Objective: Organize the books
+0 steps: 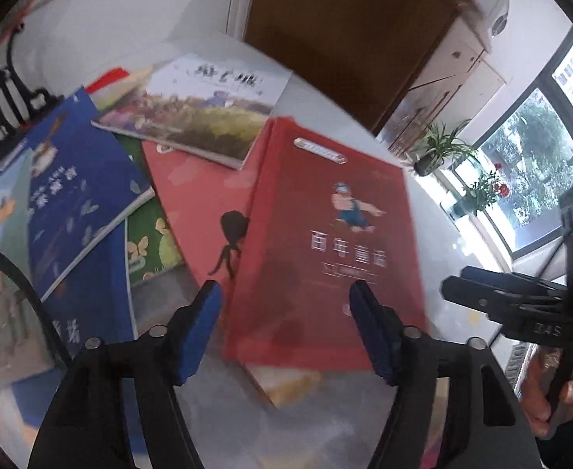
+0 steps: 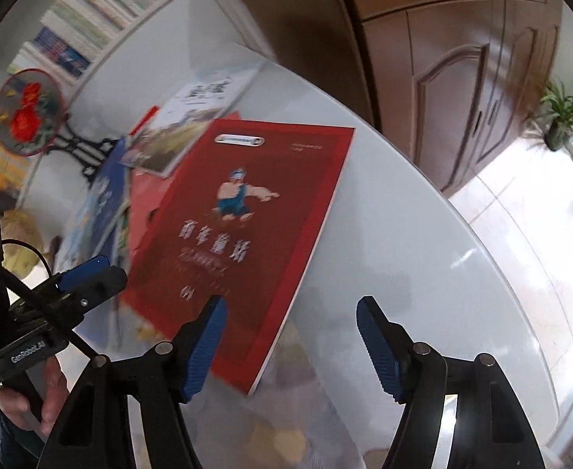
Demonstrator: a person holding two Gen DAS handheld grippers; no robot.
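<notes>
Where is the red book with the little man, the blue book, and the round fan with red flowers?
red book [image 1: 325,234], left wrist view, cover middle
blue book [image 1: 79,199], left wrist view, cover
round fan [image 2: 28,111], right wrist view, flower face

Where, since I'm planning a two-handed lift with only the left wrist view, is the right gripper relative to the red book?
Observer: The right gripper hangs over the red book's near right corner, one finger above the cover and the other above the bare table.
Operator: Is it gripping anything?
Observer: No, its jaws stand open and the pads press on nothing.
Operator: What sits on the black stand?
Observer: On the black stand is a round fan with red flowers.
</notes>
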